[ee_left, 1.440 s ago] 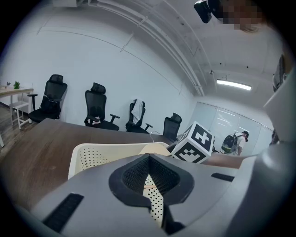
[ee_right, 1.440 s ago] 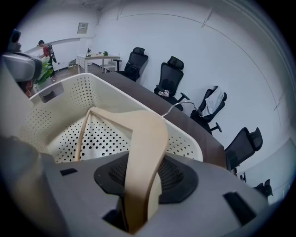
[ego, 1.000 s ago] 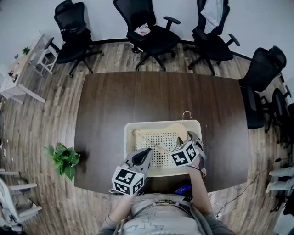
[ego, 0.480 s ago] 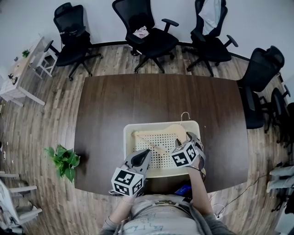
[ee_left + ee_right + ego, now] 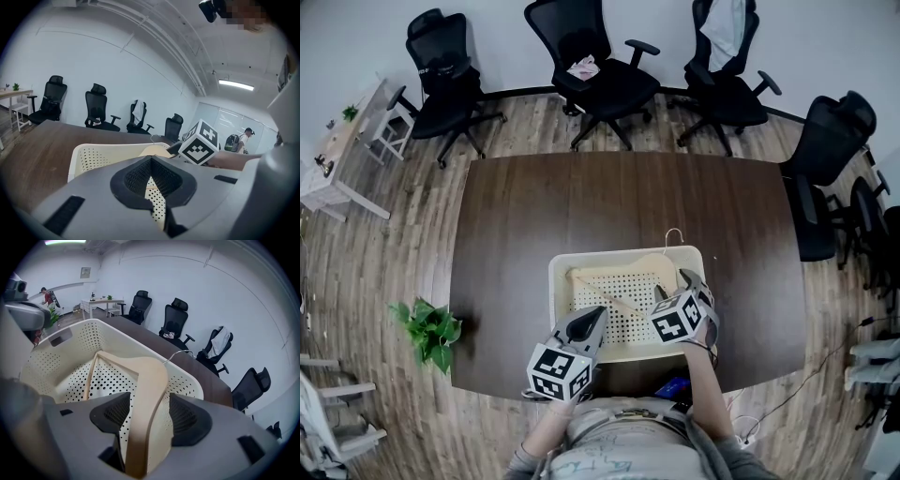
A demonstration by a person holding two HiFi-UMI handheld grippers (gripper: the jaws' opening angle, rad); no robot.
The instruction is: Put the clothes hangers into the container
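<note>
Possibly the just-opened fingers of the right gripper [image 5: 677, 283], straddling the pale wooden clothes hanger [image 5: 150, 380], snag it on withdrawal, dragging it past the one-o'clock rim of the cream perforated basket [image 5: 619, 253]; fingers of the left gripper [image 5: 598, 315] closed, empty.

No legible text, numbers or brands. Left marker cube [image 5: 555, 372] on left hand-held gripper [image 5: 600, 311] and right marker cube [image 5: 680, 317] on right hand-held gripper [image 5: 673, 284]: black-and-white square patterns only. Wall plaque [image 5: 85, 272], 11 o'clock in right gripper view: unreadable.

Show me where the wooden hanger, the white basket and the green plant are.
hanger [image 5: 148, 390]: right gripper view, on its broad wooden arm.
basket [image 5: 556, 314]: head view, on its left rim.
plant [image 5: 431, 328]: head view, on its leaves, on the floor left of the table.
</note>
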